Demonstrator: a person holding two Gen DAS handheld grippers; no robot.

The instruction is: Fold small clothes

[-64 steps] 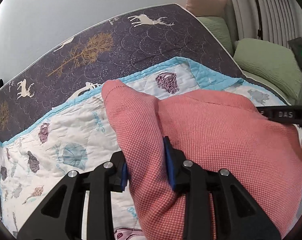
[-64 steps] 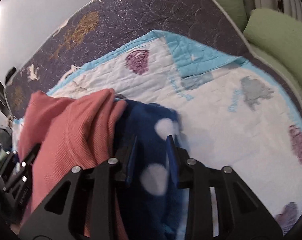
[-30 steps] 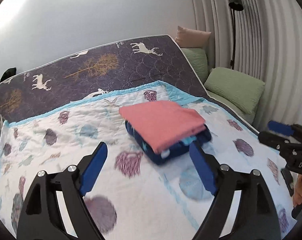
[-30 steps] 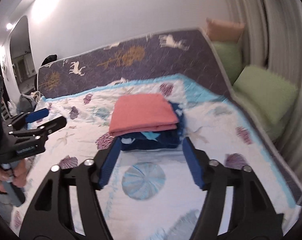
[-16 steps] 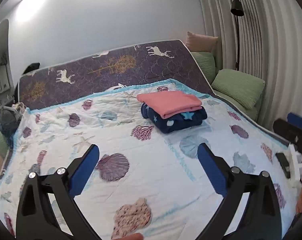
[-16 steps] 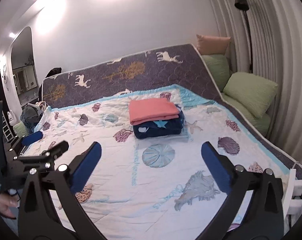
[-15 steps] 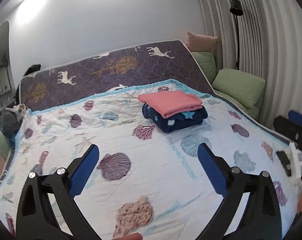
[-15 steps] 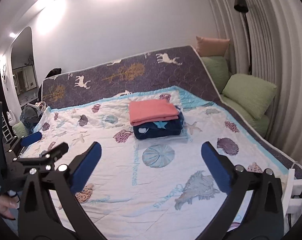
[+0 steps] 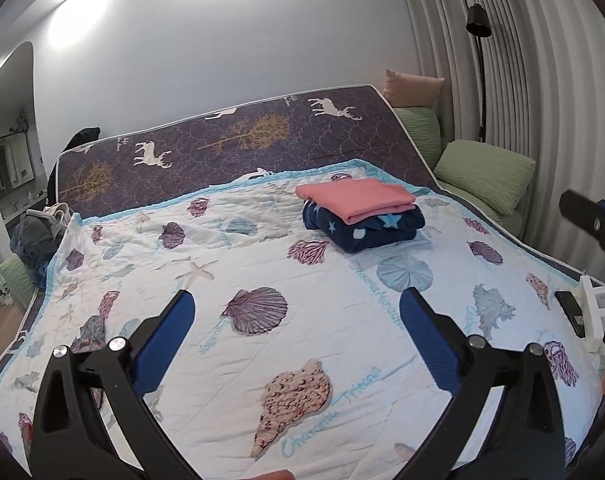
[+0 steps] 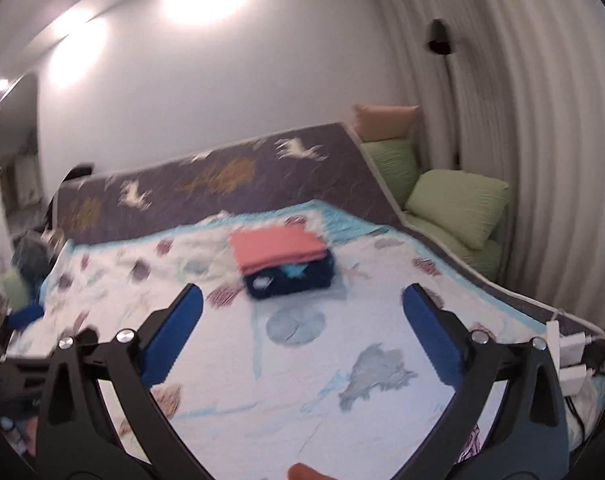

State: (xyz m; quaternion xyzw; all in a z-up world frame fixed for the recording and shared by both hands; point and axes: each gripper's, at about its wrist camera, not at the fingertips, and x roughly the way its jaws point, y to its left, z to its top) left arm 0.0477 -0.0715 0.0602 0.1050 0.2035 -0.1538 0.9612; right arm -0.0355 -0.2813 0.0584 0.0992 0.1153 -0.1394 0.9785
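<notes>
While I hold both tools above the near part of the bed, my left gripper has its two blue-padded fingers spread as wide as they go, with nothing between them and nothing touching them. My right gripper is the same: fingers fully apart, gripping nothing, though this view is smeared with motion blur.

Under both sets of fingers lies a white quilt printed with purple, tan and blue seashells and edged in light blue. Well beyond my fingertips, toward the far right part of the quilt, sits the stack of folded clothes. A folded pink garment lies flat on top of a folded navy garment patterned with light blue stars and white dots. In the left view the stack appears above and between the two fingers, a little right of centre. In the right view the pink piece and the navy piece sit near the middle, also far past the fingertips.

Behind the quilt a dark purple mattress with white deer and gold trees slopes up against the wall. Green pillows lie at the right, beside a black floor lamp and pale curtains. The tip of my right gripper shows at the right edge of the left view.
</notes>
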